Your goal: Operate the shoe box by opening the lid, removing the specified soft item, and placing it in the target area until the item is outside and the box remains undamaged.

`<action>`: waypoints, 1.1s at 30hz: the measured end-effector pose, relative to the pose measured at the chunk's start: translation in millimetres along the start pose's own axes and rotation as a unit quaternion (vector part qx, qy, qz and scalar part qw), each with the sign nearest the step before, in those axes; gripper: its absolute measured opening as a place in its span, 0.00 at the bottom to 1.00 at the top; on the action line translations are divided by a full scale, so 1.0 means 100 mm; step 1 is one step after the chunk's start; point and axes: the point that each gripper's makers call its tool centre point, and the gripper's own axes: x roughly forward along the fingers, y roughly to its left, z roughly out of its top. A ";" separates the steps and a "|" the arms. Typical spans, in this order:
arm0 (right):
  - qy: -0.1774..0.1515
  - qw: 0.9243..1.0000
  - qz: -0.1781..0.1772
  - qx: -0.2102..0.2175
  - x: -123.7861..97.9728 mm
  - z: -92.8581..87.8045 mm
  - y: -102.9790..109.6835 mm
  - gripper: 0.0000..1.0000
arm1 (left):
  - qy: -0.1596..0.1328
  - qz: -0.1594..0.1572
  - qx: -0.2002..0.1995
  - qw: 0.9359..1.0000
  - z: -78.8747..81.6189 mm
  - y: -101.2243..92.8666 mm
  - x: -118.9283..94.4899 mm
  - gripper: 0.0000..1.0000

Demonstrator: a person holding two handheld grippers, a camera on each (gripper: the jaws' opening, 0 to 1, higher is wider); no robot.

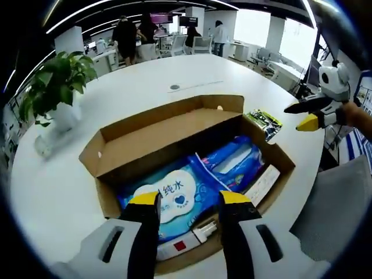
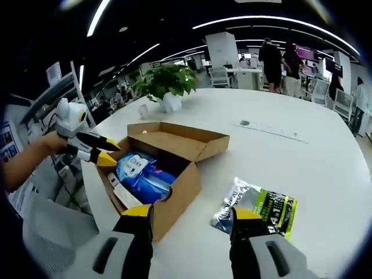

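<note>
An open cardboard shoe box (image 1: 145, 136) lies on the white round table (image 1: 151, 81), its lid folded back on the far side. Inside lie a blue wipes pack with a white label (image 1: 168, 197), more blue soft packs (image 1: 235, 163) and a flat white item (image 1: 263, 183). My left gripper (image 1: 189, 200) hovers open over the near end of the box, nothing between its jaws. My right gripper (image 2: 192, 214) is open above the table beside the box (image 2: 174, 174). A silver and green packet (image 2: 258, 206) lies on the table by its right jaw.
A potted plant (image 1: 55, 87) stands on the table's far left. A grey chair (image 1: 337, 209) sits at the table's edge. The right gripper (image 1: 311, 116) shows past the packet (image 1: 264, 122). People stand among desks in the background. A hand holds the left gripper (image 2: 99, 150).
</note>
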 end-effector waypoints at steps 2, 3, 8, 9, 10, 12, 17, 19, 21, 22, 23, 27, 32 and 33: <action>0.000 1.000 0.010 -0.002 0.06 0.02 0.09 0.50 | 0.004 0.006 -0.008 1.000 -0.07 0.07 -0.03 0.40; 0.001 1.000 0.013 -0.002 0.09 0.03 0.13 0.50 | 0.005 0.008 -0.010 1.000 -0.09 0.10 -0.04 0.40; 0.004 0.999 0.033 -0.009 0.23 0.08 0.34 0.49 | 0.002 0.020 -0.028 0.999 -0.19 0.24 -0.12 0.41; 0.004 0.999 0.039 -0.011 0.28 0.09 0.39 0.49 | 0.002 0.022 -0.030 0.999 -0.20 0.26 -0.13 0.41; 0.006 0.999 0.042 -0.012 0.30 0.10 0.42 0.49 | 0.002 0.024 -0.034 0.999 -0.23 0.29 -0.14 0.41; 0.007 0.998 0.052 -0.017 0.37 0.11 0.51 0.48 | 0.001 0.027 -0.038 0.999 -0.25 0.32 -0.16 0.41; 0.014 0.997 0.074 -0.035 0.55 0.11 0.70 0.42 | -0.005 0.031 -0.048 0.998 -0.33 0.39 -0.20 0.42; 0.019 0.996 0.084 -0.035 0.60 0.10 0.76 0.40 | -0.008 0.032 -0.050 0.998 -0.34 0.40 -0.21 0.43; 0.022 0.995 0.089 -0.041 0.67 0.09 0.82 0.38 | -0.013 0.032 -0.054 0.998 -0.35 0.43 -0.22 0.42; 0.024 0.995 0.091 -0.043 0.69 0.09 0.84 0.38 | -0.015 0.032 -0.057 0.998 -0.35 0.43 -0.23 0.43; 0.026 0.994 0.096 -0.043 0.73 0.10 0.89 0.38 | -0.017 0.032 -0.058 0.998 -0.36 0.44 -0.24 0.43; 0.036 0.992 0.109 -0.048 0.88 0.08 1.01 0.36 | -0.019 0.029 -0.059 0.998 -0.39 0.44 -0.26 0.44; 0.041 0.990 0.123 -0.062 1.03 0.07 1.16 0.32 | -0.021 0.032 -0.062 0.997 -0.41 0.48 -0.29 0.44; 0.042 0.989 0.123 -0.065 1.05 0.07 1.17 0.31 | -0.022 0.032 -0.062 0.997 -0.41 0.48 -0.30 0.44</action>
